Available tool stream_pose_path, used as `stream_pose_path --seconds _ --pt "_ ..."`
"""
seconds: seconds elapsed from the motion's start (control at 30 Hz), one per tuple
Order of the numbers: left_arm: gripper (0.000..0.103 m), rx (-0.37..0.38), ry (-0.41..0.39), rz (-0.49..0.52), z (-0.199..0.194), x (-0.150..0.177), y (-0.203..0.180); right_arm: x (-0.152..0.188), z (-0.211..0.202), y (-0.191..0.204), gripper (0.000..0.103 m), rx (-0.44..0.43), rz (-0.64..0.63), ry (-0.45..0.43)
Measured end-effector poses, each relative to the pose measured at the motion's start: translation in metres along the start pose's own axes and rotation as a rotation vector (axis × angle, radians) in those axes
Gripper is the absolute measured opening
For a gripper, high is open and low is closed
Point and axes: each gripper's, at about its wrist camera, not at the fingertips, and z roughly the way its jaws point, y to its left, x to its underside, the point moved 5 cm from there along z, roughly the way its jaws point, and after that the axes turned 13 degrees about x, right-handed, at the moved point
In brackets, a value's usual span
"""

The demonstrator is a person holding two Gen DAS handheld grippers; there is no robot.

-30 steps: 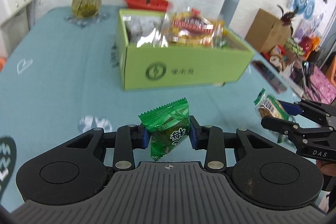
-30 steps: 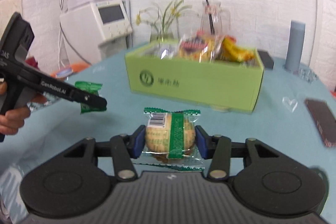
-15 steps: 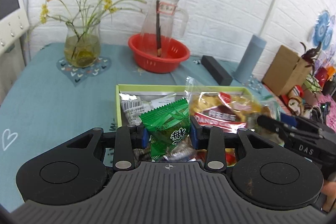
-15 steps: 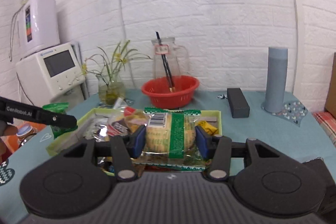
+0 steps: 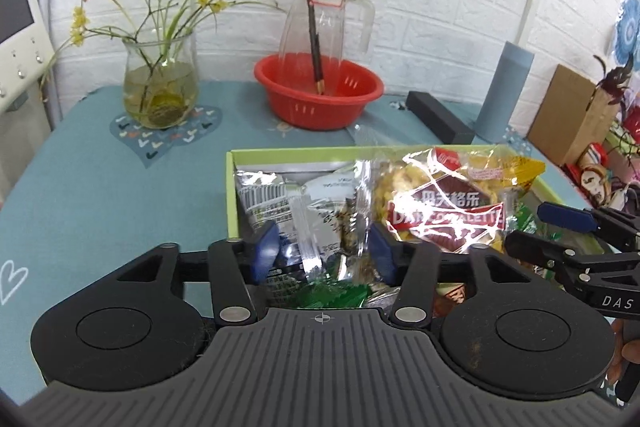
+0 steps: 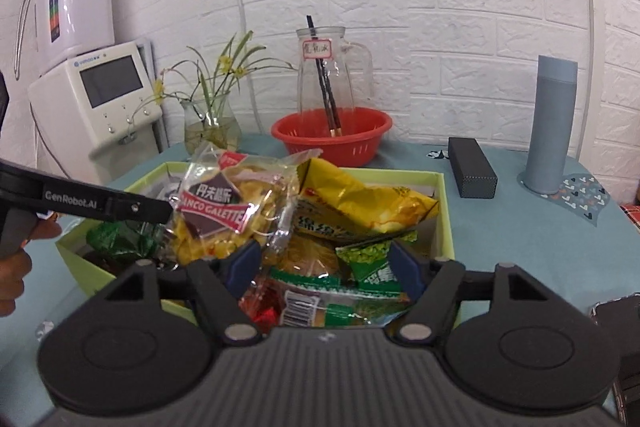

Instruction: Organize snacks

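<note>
A green cardboard box (image 5: 231, 195) (image 6: 445, 223) on the teal table holds several snack packets. My left gripper (image 5: 324, 249) is open over the box's near left part. The small green packet (image 5: 330, 295) lies loose in the box just below its fingers. My right gripper (image 6: 324, 267) is open over the box's near right part. The round cookie packet with green stripe (image 6: 316, 295) lies in the box under it. A large red-and-yellow galette bag (image 5: 448, 205) (image 6: 232, 211) sits on top of the pile. The right gripper also shows at the right of the left wrist view (image 5: 560, 231).
A red basket (image 5: 318, 95) with a glass jug, a vase of flowers (image 5: 160, 87), a black case (image 5: 440, 123) and a grey cylinder (image 5: 504, 93) stand behind the box. A white appliance (image 6: 96, 95) is at the far left.
Both grippers moved from the table up over the box and opened. The green packet and the cookie packet dropped out of the fingers into the box.
</note>
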Motion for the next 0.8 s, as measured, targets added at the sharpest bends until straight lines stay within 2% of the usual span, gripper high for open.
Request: stream_pose_path --seconds 0.07,0.1,0.2,0.4,0.5,0.57,0.67,0.8 --pt "0.067 -0.013 -0.035 0.024 -0.007 -0.004 -0.006 -0.003 -0.004 -0.002 0.091 0.003 0.013 -0.013" --pt "0.069 -0.026 -0.052 0.040 -0.011 -0.006 -0.010 -0.005 -0.007 -0.003 0.094 -0.001 0.021 -0.024" --pt "0.075 -0.071 -0.106 0.084 -0.027 -0.010 -0.022 -0.013 -0.018 -0.007 0.094 -0.007 0.039 -0.051" --pt "0.080 -0.037 -0.177 0.048 -0.058 -0.011 -0.043 -0.022 -0.038 -0.005 0.094 0.000 0.039 -0.090" --pt "0.085 -0.033 -0.193 0.043 -0.073 -0.008 -0.055 -0.020 -0.050 -0.007 0.100 0.006 0.059 -0.092" --pt "0.088 -0.041 -0.206 0.042 -0.080 -0.004 -0.061 -0.014 -0.058 -0.009 0.100 -0.002 0.072 -0.083" --pt "0.091 -0.065 -0.207 0.019 -0.080 0.006 -0.067 -0.005 -0.069 -0.012 0.100 0.007 0.083 -0.068" --pt "0.091 -0.064 -0.155 -0.024 -0.065 0.032 -0.073 0.008 -0.087 -0.016 0.100 0.006 0.114 -0.063"
